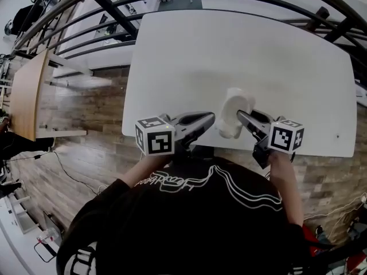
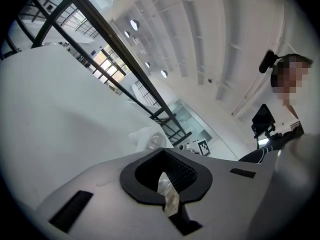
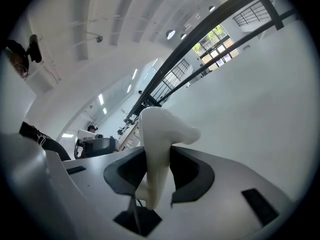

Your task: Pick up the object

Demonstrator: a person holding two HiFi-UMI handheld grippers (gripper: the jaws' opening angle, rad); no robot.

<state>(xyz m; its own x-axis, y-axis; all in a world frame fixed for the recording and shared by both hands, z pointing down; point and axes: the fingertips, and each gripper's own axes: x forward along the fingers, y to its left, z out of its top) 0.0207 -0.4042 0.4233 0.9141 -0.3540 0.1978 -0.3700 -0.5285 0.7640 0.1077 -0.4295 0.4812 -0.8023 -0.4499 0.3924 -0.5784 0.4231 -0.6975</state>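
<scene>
Right gripper clamped on white object; my right gripper view shows pads pinching its narrow lower half, bulbous end sticking out toward 12 o'clock. Object's long axis runs roughly 1-to-7 in head view, across jaws. It sits over near edge of surface; I judge it clear of surface, not resting.

Left gripper closed, holding nothing I can name, only small pale scrap at seam. Object lies at 3 o'clock from its tip, just beside. Right hand owns lift.

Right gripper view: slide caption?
Right gripper clamps a glossy white curved object, white table behind.
</scene>
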